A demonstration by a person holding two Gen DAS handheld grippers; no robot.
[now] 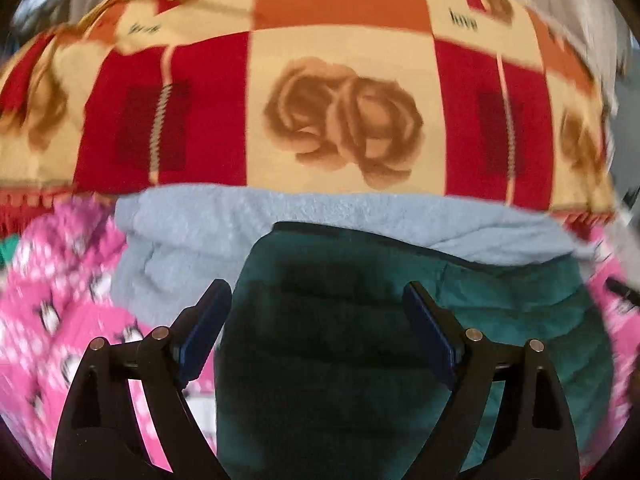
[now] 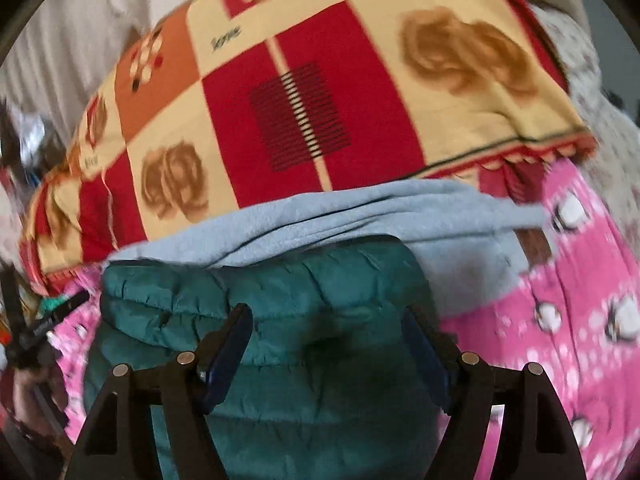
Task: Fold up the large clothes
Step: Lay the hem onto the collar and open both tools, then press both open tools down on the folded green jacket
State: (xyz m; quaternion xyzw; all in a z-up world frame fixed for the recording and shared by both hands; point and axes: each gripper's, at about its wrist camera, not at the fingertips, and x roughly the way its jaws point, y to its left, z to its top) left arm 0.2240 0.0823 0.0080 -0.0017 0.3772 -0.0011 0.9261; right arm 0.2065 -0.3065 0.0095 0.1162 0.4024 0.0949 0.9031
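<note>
A dark teal quilted jacket (image 1: 400, 340) lies folded into a thick bundle on the bed, and it also fills the lower middle of the right wrist view (image 2: 320, 288). My left gripper (image 1: 316, 292) hovers above the jacket's left part, jaws wide open with nothing between the blue pads (image 1: 204, 328). My right gripper (image 2: 326, 312) hangs over the jacket's right part, also open, with its pads (image 2: 228, 352) clear of the cloth. Both views are blurred by motion.
A folded light blue fleece (image 1: 320, 216) (image 2: 360, 208) lies just behind the jacket. Beyond it spreads a red, orange and cream patterned blanket (image 1: 340, 80) (image 2: 320, 100). A pink penguin-print blanket (image 1: 60, 300) (image 2: 560, 300) covers the bed on both sides. A black tool part (image 2: 48, 324) shows at the left edge.
</note>
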